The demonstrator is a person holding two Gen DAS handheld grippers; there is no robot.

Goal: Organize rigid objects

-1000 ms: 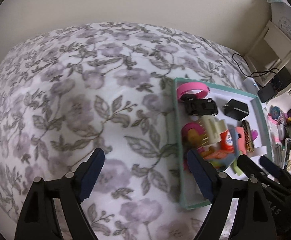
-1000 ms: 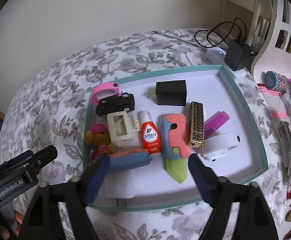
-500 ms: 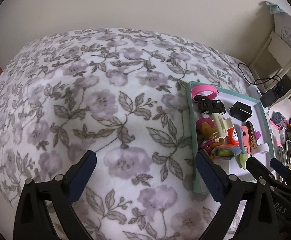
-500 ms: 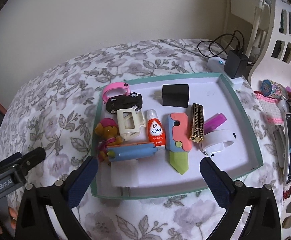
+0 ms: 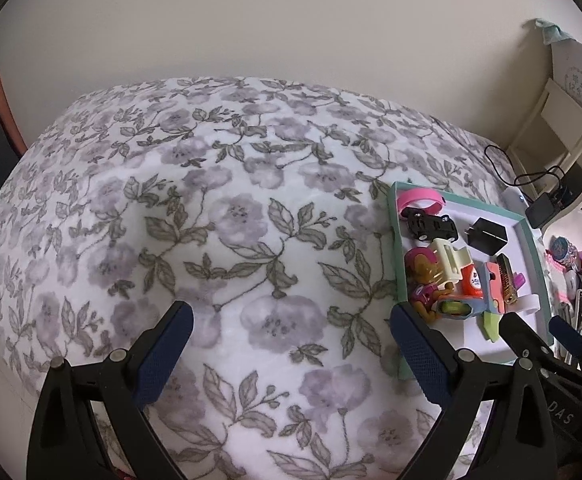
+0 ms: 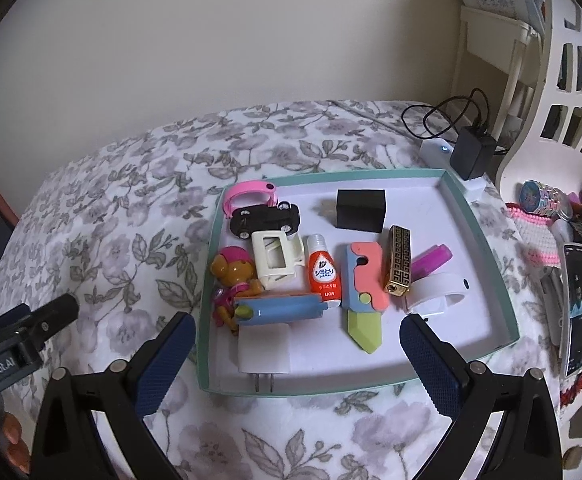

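Observation:
A teal-rimmed white tray (image 6: 371, 175) lies on the floral bed cover. It holds a pink wristband (image 6: 251, 192), black toy car (image 6: 265, 218), black cube (image 6: 361, 210), cream clip (image 6: 277, 258), red bottle (image 6: 323, 274), bear figure (image 6: 231, 276), blue-and-orange piece (image 6: 281, 310), white plug (image 6: 265, 350), toy knife (image 6: 365, 292), gold lighter (image 6: 399, 266) and white band (image 6: 437, 290). My right gripper (image 6: 295, 332) hangs open above the tray's near edge, holding nothing. My left gripper (image 5: 291, 312) stands open over bare cover, left of the tray (image 5: 392, 248).
The bed cover (image 5: 211, 220) runs wide to the left. Right of the tray lie a phone (image 6: 575, 308), a beaded pink piece (image 6: 535, 236) and small trinkets. A black adapter (image 6: 471, 150) with its cable sits behind the tray, beside a white lattice shelf (image 6: 563, 100).
Both grippers' jaws have widened and drawn back and up. The right one has left the blue-and-orange piece lying in the tray. The left one has swung away to the left.

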